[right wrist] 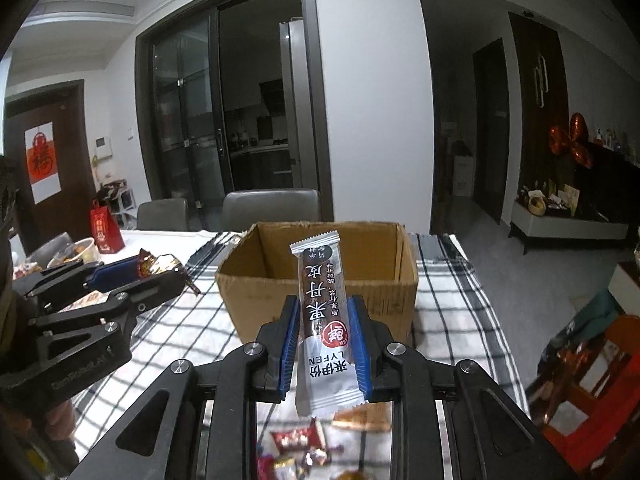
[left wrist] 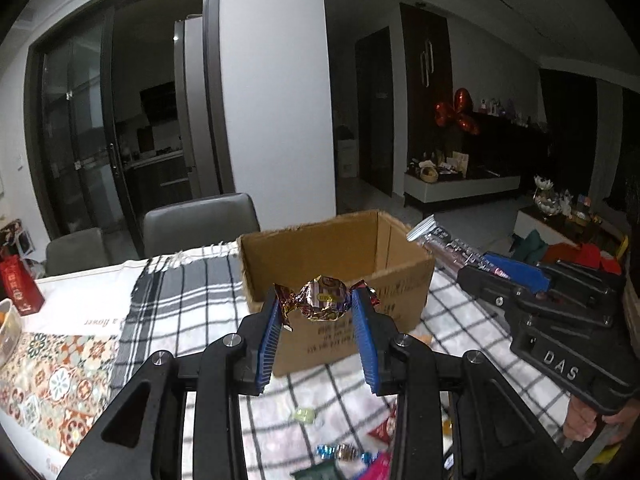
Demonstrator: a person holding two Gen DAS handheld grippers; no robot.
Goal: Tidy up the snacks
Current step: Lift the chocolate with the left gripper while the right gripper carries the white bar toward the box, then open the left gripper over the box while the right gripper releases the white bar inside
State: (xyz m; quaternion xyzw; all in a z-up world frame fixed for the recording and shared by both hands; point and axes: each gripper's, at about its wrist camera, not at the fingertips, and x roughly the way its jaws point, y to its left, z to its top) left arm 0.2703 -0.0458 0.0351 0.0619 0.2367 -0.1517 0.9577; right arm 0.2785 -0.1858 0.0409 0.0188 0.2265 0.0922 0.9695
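Observation:
My left gripper (left wrist: 316,300) is shut on a round foil-wrapped candy (left wrist: 325,297), held above the table just in front of an open cardboard box (left wrist: 340,272). My right gripper (right wrist: 324,308) is shut on a long silver and brown snack bar (right wrist: 322,312) that stands upright between the blue pads, also in front of the cardboard box (right wrist: 316,276). In the left wrist view the right gripper (left wrist: 472,264) with its snack bar (left wrist: 444,242) is at the right of the box. In the right wrist view the left gripper (right wrist: 160,268) with the candy (right wrist: 160,265) is at the left.
The box stands on a black and white checked cloth (left wrist: 188,292). Several loose wrapped snacks (right wrist: 300,448) lie on the cloth below the grippers. A red gift bag (right wrist: 105,228) and food bowls (right wrist: 82,250) sit far left. Grey chairs (left wrist: 200,216) stand behind the table.

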